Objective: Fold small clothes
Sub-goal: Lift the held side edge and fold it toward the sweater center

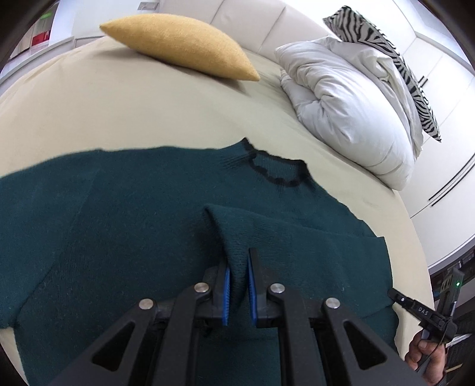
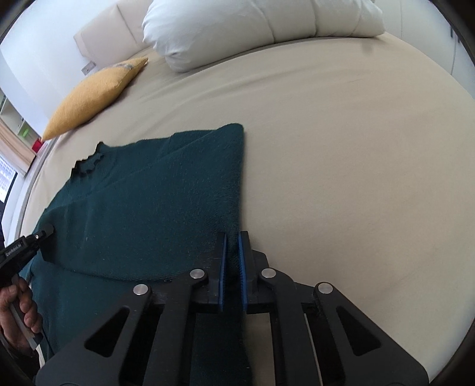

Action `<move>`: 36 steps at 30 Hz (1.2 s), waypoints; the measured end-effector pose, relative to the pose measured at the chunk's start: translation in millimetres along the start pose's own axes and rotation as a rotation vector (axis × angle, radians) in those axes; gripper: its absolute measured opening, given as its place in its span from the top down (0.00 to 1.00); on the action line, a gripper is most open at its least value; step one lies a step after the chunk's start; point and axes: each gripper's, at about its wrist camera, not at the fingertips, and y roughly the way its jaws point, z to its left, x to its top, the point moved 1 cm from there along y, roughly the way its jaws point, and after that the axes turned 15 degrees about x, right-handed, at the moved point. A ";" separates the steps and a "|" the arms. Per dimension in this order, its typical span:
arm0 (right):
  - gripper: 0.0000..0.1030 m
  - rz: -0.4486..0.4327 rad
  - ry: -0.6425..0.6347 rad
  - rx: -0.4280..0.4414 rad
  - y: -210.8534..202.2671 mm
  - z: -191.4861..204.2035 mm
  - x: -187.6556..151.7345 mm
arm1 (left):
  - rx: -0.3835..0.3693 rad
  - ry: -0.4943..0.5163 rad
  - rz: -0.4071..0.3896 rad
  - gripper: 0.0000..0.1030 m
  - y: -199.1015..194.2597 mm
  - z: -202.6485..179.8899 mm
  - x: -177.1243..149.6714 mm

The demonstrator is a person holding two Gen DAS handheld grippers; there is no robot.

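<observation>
The sweater (image 1: pixel 118 213), dark green with a black scalloped collar, lies spread on the beige bed (image 1: pixel 118 104) and fills the lower half of the left wrist view. There the left gripper (image 1: pixel 237 276) pinches a raised fold of the knit between its blue pads, at bottom centre. Only this view shows the zebra-striped pillow (image 1: pixel 386 59) at upper right, leaning behind the white duvet (image 1: pixel 341 98). A yellow cushion (image 1: pixel 184 44) rests at upper centre. The right gripper (image 1: pixel 421 311) and the hand (image 1: pixel 424 353) holding it appear at the lower right edge.

In the right wrist view the sweater (image 2: pixel 148 213) sits left of centre, one side folded inward into a straight edge. The right gripper (image 2: pixel 233 261) is closed on that edge at bottom centre. Bare bed sheet (image 2: pixel 356 178) fills the right side. The yellow cushion (image 2: pixel 89 95) lies at upper left, the white duvet (image 2: pixel 237 26) along the top. The left gripper (image 2: pixel 26 246) enters at the left edge over the sweater, held by a hand (image 2: pixel 20 314).
</observation>
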 end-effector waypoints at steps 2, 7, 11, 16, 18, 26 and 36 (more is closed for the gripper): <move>0.98 -0.003 0.027 0.009 6.8 -13.5 -6.9 | -0.003 -0.016 0.023 0.89 7.2 4.4 -4.6; 0.94 0.030 -0.051 0.028 1.2 -0.1 0.4 | -0.012 -0.012 0.019 0.90 7.6 5.0 -3.6; 0.87 -0.103 0.016 0.071 -25.3 -5.3 31.2 | -0.013 -0.002 0.015 0.89 7.2 4.5 -5.3; 0.58 -0.052 0.032 0.074 10.4 -4.0 65.7 | -0.026 -0.011 0.025 0.89 10.3 7.1 -4.5; 0.59 0.006 0.039 0.092 32.5 -2.4 71.3 | -0.027 -0.008 0.022 0.89 10.9 7.3 -4.5; 0.95 0.013 -0.090 -0.020 51.2 20.6 83.0 | -0.031 -0.031 -0.011 0.90 3.3 12.0 -6.5; 0.89 -0.010 -0.045 -0.058 51.2 13.7 75.7 | -0.039 -0.030 -0.019 0.81 12.2 16.8 -2.5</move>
